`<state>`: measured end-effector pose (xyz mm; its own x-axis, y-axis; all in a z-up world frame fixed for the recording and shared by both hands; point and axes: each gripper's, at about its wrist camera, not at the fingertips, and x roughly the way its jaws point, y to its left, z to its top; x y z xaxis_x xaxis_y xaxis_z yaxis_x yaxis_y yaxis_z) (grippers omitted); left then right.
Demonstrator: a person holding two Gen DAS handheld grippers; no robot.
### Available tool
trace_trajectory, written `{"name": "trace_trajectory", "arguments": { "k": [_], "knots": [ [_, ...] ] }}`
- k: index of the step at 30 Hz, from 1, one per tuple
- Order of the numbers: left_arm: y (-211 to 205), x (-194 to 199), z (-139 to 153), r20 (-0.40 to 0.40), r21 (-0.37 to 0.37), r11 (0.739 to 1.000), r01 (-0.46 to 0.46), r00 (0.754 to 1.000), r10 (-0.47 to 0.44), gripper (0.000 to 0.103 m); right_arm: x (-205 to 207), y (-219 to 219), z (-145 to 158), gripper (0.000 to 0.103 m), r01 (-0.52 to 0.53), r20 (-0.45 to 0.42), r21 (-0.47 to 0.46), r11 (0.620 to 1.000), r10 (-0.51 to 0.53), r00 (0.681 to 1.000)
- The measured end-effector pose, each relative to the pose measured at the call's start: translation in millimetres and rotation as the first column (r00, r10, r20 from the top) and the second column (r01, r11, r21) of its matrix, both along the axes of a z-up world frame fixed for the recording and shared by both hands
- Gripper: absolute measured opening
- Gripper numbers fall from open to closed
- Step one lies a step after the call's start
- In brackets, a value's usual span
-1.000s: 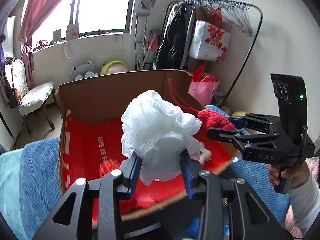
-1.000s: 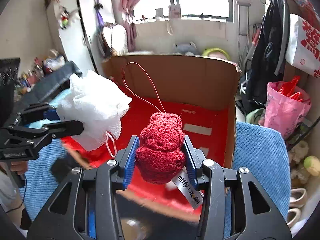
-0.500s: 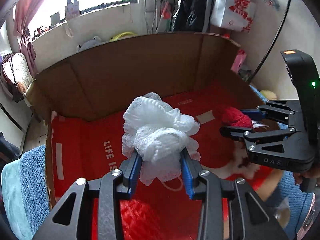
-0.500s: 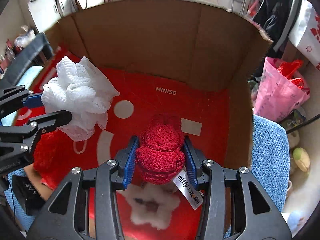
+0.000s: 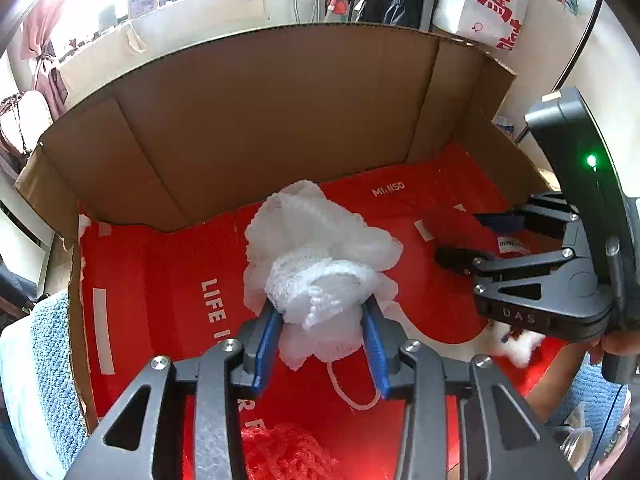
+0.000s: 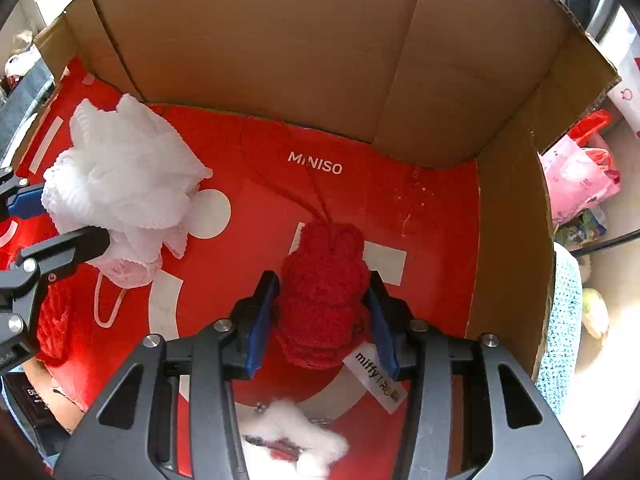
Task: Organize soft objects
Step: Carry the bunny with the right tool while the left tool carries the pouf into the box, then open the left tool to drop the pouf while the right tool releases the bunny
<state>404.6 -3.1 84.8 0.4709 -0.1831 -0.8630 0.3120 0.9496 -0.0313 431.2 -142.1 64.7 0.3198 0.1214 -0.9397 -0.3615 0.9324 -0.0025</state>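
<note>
A white mesh bath puff [image 5: 316,256] sits between the blue pads of my left gripper [image 5: 322,316], whose jaws are opening slightly while the pads still touch it. Its cord loop hangs below. In the right wrist view the puff [image 6: 120,184] hangs at the left over the red floor of a cardboard box [image 6: 280,40]. My right gripper [image 6: 324,280] is shut on a red knitted rabbit plush [image 6: 324,292] with a white "miffy" tag, low over the floor. In the left wrist view the right gripper [image 5: 464,236] is at the right, held by a hand.
The box [image 5: 280,120] has tall brown walls at the back and right. A red mesh puff [image 5: 280,452] and a white fluffy star toy [image 6: 292,436] lie on its floor near the front. A blue blanket [image 5: 44,360] surrounds the box. A pink bag [image 6: 576,176] stands outside at the right.
Both grippers have tipped downward and sunk from above the front rim into the box, each carrying its toy. The box floor now fills both views.
</note>
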Motion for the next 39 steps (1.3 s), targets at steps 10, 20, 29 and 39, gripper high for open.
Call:
{"name": "trace_trajectory", "arguments": {
  "k": [10, 20, 29, 39],
  "knots": [
    [4, 5, -3, -0.015, 0.0, 1.0, 0.001, 1.0, -0.001, 0.05, 8, 6, 1, 0.047, -0.011, -0.007, -0.014, 1.0, 0.011, 1.0],
    [2, 6, -1, -0.003, 0.013, 1.0, -0.008, 1.0, 0.008, 0.065, 3, 15, 4, 0.057, -0.029, 0.002, -0.036, 0.999, 0.029, 1.0],
    [6, 2, 7, 0.021, 0.016, 1.0, -0.012, 1.0, 0.011, 0.072, -7, 21, 13, 0.059, -0.028, 0.019, -0.039, 0.999, 0.029, 0.999],
    [18, -18, 29, 0.072, -0.013, 0.999, -0.033, 0.997, 0.034, 0.084, -40, 22, 49, 0.067, -0.016, 0.08, -0.013, 1.0, 0.017, 0.997]
  ]
}}
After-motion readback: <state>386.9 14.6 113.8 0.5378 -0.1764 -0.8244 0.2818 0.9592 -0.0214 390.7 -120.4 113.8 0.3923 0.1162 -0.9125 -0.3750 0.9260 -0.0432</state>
